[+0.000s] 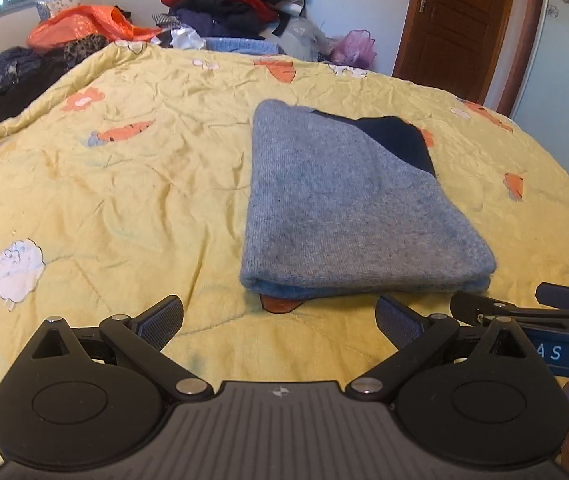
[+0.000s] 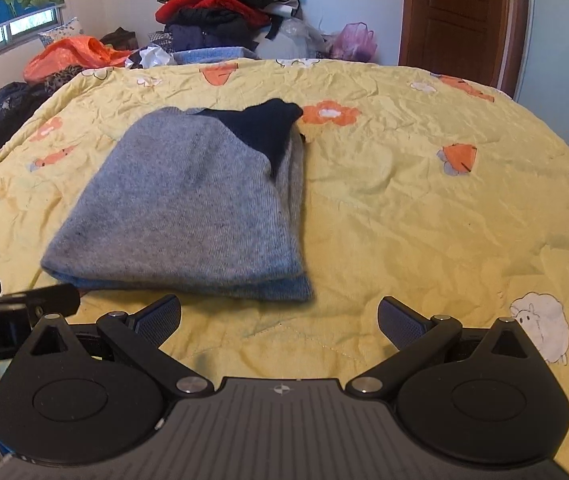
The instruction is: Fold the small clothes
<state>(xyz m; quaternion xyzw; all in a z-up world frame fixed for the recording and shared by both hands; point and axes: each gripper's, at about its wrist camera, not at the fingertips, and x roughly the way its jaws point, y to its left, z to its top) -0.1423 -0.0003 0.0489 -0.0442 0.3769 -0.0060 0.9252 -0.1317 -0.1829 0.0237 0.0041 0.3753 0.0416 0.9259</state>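
A grey knit garment (image 1: 348,204) with a dark navy patch (image 1: 400,136) at its far end lies folded flat on the yellow quilt (image 1: 124,200). It also shows in the right wrist view (image 2: 188,208), left of centre. My left gripper (image 1: 280,320) is open and empty, just short of the garment's near edge and a little to its left. My right gripper (image 2: 280,318) is open and empty, just short of the garment's near right corner. Neither touches the cloth. Part of the right gripper (image 1: 524,308) shows at the right of the left wrist view.
A pile of red, black and dark clothes (image 1: 236,0) stands behind the bed, with an orange plastic bag (image 1: 80,24) to its left and a purple bag (image 1: 354,46) to its right. A brown door (image 1: 460,24) is at the back right. Quilt stretches on both sides.
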